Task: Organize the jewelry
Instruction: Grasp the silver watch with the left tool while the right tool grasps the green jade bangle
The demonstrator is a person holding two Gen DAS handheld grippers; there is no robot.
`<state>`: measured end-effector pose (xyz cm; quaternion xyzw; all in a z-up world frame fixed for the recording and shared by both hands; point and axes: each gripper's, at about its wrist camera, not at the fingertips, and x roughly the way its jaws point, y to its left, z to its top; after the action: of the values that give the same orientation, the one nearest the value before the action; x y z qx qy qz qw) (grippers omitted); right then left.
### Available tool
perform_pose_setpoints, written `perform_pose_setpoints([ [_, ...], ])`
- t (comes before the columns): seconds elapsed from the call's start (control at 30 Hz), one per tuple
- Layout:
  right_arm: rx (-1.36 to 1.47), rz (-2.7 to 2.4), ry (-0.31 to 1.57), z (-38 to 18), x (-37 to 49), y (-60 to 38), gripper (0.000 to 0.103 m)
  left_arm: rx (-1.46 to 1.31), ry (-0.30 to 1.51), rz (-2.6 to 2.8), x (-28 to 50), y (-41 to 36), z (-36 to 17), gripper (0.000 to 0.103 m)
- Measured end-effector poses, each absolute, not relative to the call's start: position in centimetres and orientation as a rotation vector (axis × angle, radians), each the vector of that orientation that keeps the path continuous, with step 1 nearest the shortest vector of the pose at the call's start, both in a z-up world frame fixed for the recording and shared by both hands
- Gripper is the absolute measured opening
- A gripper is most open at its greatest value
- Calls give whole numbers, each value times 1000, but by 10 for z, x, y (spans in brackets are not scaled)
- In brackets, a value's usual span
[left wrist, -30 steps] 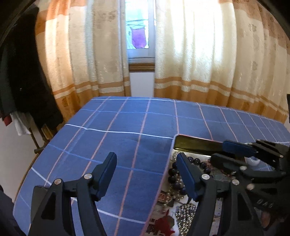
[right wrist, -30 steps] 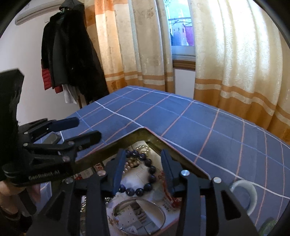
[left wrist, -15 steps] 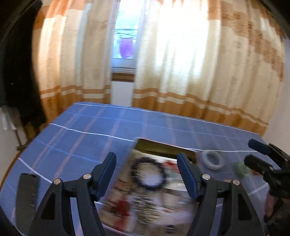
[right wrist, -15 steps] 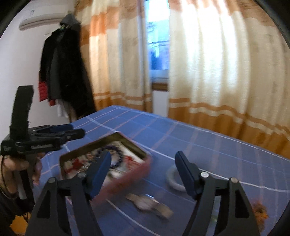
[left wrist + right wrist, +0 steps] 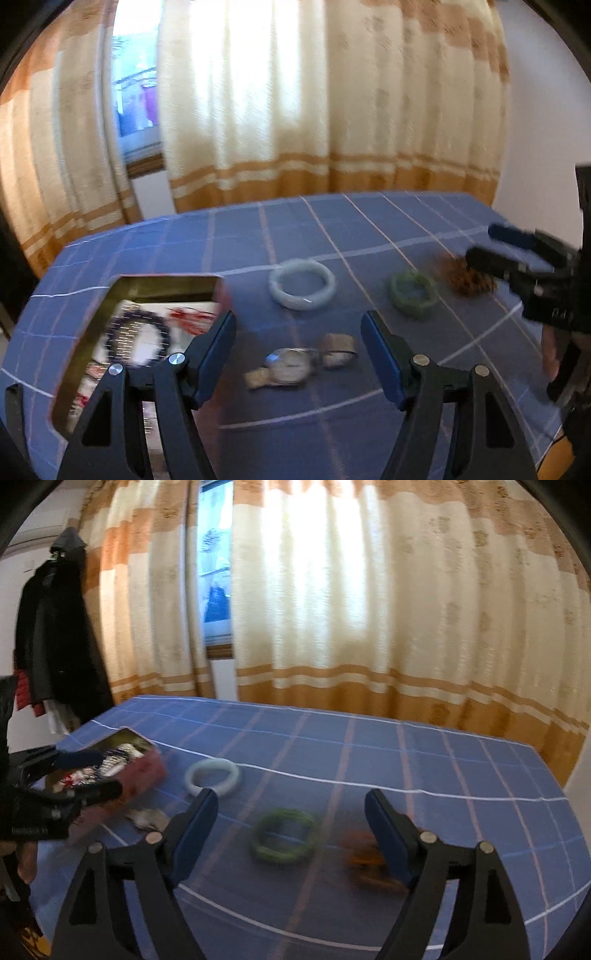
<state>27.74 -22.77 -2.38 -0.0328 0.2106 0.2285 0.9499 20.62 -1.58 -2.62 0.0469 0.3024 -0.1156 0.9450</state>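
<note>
Over the blue checked desk [image 5: 369,229] we hold both claws empty: our left claw [image 5: 298,356] spread wide above the watch [image 5: 291,365], our right claw [image 5: 291,834] opening above the green bracelet [image 5: 284,836]. A second ago both hovered at the tin [image 5: 162,284]; now it sits off left, beads inside.

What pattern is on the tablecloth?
The tablecloth is blue with a white and pink check, clearest in the right wrist view.
</note>
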Motion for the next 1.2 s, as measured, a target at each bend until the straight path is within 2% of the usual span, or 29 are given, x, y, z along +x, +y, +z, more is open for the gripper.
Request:
perform_pose_setpoints([
  [0.27,5,423,456,-39,294,-258,85,199,702,-196,235,-48,-61,70],
  [0.37,52,429,454,-39,295,-267,89,222,708,-193,236,-52,-63,70],
  [0.43,76,427,460,-39,297,-271,89,259,707,-193,235,-57,-64,55],
  [0.47,85,420,464,-39,298,-273,89,267,721,-205,235,-58,-66,32],
  [0.57,113,373,491,-42,303,-280,89,256,722,-211,235,-57,-66,26],
  [0.83,220,276,567,-51,315,-305,88,143,631,-224,226,-42,-42,24],
  [0.93,232,252,556,-50,314,-310,82,118,589,-237,223,-39,-29,24],
  [1.03,143,305,543,-46,310,-291,80,100,579,-246,225,-39,-28,24],
  [1.1,24,355,522,-42,303,-266,71,97,577,-242,228,-39,-29,24],
  [1.2,-46,449,520,-42,296,-240,70,83,573,-248,228,-39,-29,24],
])
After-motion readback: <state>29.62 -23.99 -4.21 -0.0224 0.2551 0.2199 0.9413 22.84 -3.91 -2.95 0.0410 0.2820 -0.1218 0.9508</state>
